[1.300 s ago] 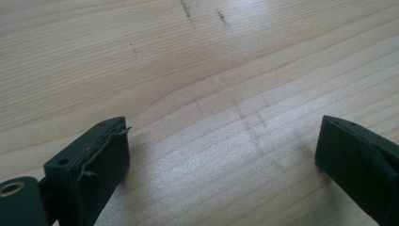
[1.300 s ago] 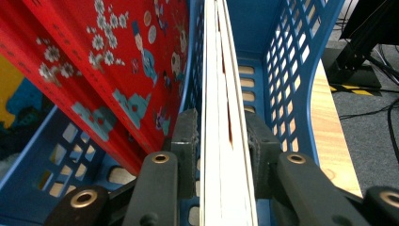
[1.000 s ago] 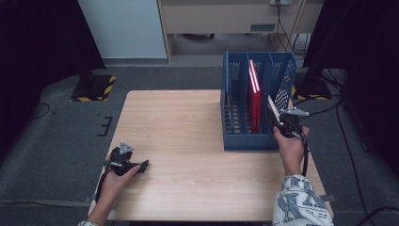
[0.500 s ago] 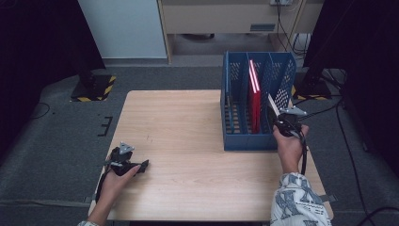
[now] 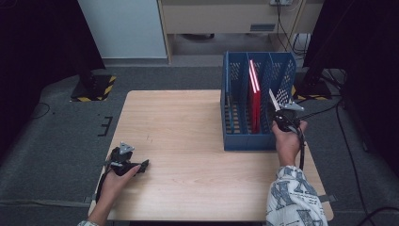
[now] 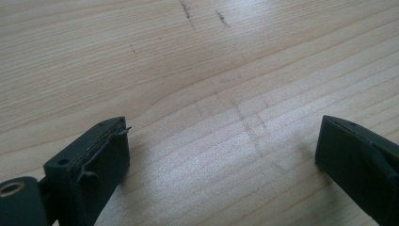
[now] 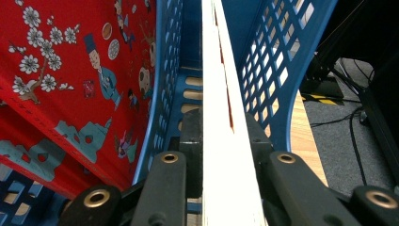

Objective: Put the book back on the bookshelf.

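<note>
Held book: thin white-edged book (image 7: 220,117) with a sliver of red at its cover, seen edge-on; clamped between the right fingers, standing upright and tilted slightly, over the rightmost compartment of the blue perforated plastic file rack (image 5: 282,77); in the high view a pale narrow blade (image 5: 274,100) slanting up from the hand at the rack's right front corner.
Right gripper: black two-finger gripper (image 5: 282,113) in the person's right hand (image 5: 285,141), closed tight on the book's lower edge; pads pressed flat on both faces (image 7: 190,141); cable trailing down past the patterned sleeve (image 5: 294,200).
Red book: red hardcover with white blossoms and small figures on its cover (image 7: 70,80), upright in the compartment just left of the held one, behind the lattice divider; in the high view a red slab (image 5: 254,96) in the rack's middle section.
Rack: on the right rear part of the light wooden tabletop (image 5: 188,122), open top, slotted floor, near the right edge.
Left gripper: black gripper (image 5: 126,162) in the left hand (image 5: 115,181), low over the front left of the tabletop, well apart from the rack; fingers (image 6: 101,150) spread wide, bare wood grain between them.
Surroundings: grey carpeted floor (image 5: 56,136), yellow-black striped base plate (image 5: 94,87) at left rear.
</note>
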